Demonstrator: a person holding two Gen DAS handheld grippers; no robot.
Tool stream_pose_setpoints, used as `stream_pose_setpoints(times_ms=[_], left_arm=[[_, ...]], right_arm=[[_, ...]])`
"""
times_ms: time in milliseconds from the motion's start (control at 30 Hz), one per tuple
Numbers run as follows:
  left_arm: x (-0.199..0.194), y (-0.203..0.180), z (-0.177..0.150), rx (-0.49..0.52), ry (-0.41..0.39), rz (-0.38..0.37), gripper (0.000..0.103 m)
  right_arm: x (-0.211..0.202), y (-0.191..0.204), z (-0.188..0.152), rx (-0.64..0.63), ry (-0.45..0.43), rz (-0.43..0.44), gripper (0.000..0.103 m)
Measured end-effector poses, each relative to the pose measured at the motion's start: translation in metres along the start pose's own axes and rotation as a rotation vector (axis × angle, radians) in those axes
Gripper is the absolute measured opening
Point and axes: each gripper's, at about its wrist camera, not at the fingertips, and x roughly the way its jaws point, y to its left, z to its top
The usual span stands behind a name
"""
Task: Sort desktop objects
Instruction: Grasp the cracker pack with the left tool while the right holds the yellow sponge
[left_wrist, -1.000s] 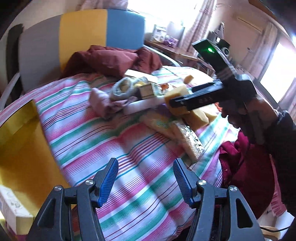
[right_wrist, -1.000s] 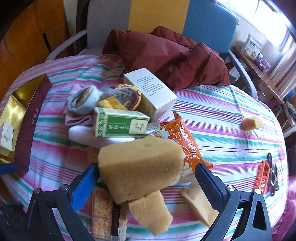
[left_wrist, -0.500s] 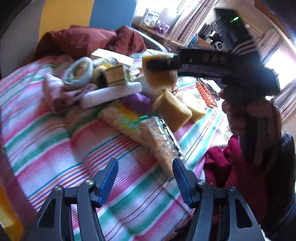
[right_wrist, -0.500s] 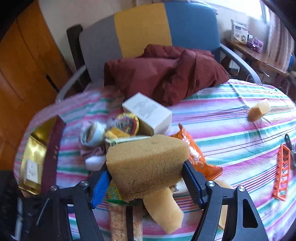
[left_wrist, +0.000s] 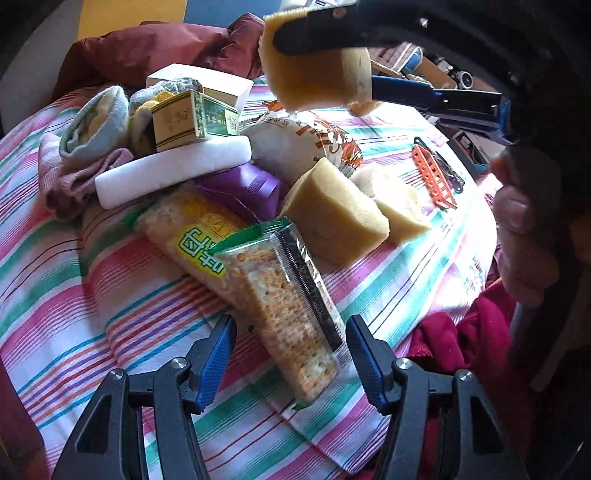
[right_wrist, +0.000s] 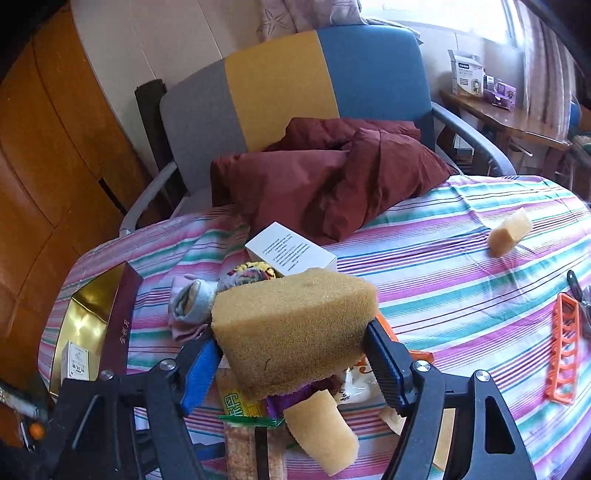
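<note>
- The worktop (right_wrist: 461, 258) wears a cloth striped in pink, green and white, rumpled towards its near edge.
- Behind it stands a chair (right_wrist: 295, 85) with grey, yellow and blue panels, a dark red garment (right_wrist: 332, 177) heaped on its seat and spilling onto the cloth.
- Wood panelling fills the left side; bright curtained windows and a cluttered side table (right_wrist: 491, 110) sit at the right.
- The right hand-held gripper (right_wrist: 291, 358) is clamped on a big tan sponge (right_wrist: 295, 332), lifted clear above the pile.
- The left hand-held gripper (left_wrist: 288, 354) hangs half-spread and empty, either side of a cracker packet (left_wrist: 284, 299).
- Other sponge pieces (left_wrist: 332, 221), rolled socks (left_wrist: 96, 125), a white box (right_wrist: 291, 254) and an orange clip (right_wrist: 563, 354) lie scattered.
- A gold-lined box (right_wrist: 92, 325) sits at the left edge.
</note>
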Motion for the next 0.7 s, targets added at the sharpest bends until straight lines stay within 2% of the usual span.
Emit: stream_pose_setpoints(times_ms=[167, 367, 500, 633, 700], left_arm=[[0.008, -0.01, 0.004, -0.032, 0.003, 0.062, 0.063], [0.023, -0.023, 0.009, -0.017, 0.011, 0.15, 0.063], [0.023, -0.025, 0.007, 0.026, -0.003, 0.159, 0.062], [0.018, -0.022, -0.001, 0.093, -0.002, 0.137, 0.051], [0.011, -0.015, -0.007, 0.099, -0.004, 0.114, 0.05]], right_arm=[[-0.006, -0.006, 0.002, 0.032, -0.02, 0.012, 0.075], [-0.008, -0.007, 0.002, 0.03, -0.021, 0.016, 0.075], [-0.006, -0.007, 0.002, 0.021, -0.013, 0.015, 0.075], [-0.003, -0.007, 0.001, 0.008, 0.001, 0.012, 0.075], [0.0, -0.005, 0.001, -0.011, 0.015, 0.008, 0.075]])
